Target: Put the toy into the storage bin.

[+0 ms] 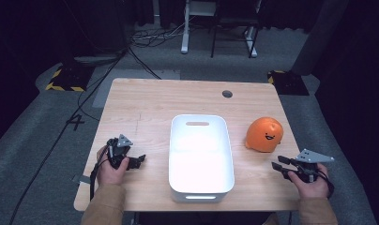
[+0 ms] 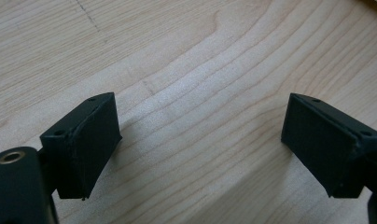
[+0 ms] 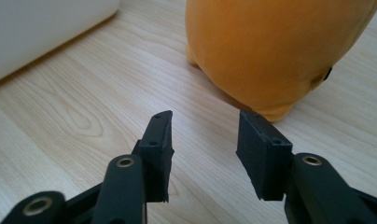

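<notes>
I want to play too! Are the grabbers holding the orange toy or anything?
No, nothing is held. The left gripper is open over bare table; the right gripper is open, short of the orange plush toy.

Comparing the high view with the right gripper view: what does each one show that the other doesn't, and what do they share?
High view alone: the left gripper open over the table, and the white bin's whole empty inside. Right gripper view alone: a close look between the right gripper's parted jaws, nothing between them. Shared: the orange plush toy ahead of that gripper, a bin wall, the wood tabletop.

Tan sleeves [image 1: 105, 204], black tools [image 1: 135, 161] with grey triangular plates [image 1: 313, 155], trailing black cables.
</notes>
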The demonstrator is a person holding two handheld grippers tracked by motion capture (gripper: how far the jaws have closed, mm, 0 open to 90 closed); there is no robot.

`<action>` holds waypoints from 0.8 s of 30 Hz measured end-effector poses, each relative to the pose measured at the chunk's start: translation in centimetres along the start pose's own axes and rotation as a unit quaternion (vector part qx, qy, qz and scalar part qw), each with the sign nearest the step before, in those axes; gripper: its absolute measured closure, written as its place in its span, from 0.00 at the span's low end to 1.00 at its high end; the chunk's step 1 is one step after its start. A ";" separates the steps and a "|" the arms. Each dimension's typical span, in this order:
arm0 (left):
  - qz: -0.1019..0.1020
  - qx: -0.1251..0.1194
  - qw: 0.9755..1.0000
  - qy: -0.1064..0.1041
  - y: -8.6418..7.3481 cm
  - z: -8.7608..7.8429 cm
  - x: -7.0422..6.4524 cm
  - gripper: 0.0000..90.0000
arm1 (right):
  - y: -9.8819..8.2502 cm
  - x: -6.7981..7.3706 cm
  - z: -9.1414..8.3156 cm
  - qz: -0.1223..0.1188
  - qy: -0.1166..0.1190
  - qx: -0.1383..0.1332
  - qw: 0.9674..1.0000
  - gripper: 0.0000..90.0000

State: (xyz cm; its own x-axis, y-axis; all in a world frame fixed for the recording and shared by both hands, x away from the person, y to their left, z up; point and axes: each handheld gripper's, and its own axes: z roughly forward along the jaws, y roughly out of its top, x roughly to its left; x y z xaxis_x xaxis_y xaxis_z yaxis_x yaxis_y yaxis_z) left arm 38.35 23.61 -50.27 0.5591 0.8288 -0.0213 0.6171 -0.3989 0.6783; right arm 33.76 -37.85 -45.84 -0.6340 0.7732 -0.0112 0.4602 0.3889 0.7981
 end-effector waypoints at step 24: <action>0.013 0.005 1.000 -0.014 -0.2 -0.2 0.0 0.13 | 6.6 -3.1 -2.3 -0.022 0.032 -0.105 0.994 0.66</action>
State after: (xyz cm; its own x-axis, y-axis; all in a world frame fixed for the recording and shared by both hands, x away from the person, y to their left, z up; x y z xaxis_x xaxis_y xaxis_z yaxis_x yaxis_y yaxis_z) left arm 38.13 23.73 -50.25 0.5905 0.8067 -0.0248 0.6071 -0.4237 0.6723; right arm 37.33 -38.85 -39.15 -0.6927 0.7211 -0.0158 0.2949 0.3031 0.9062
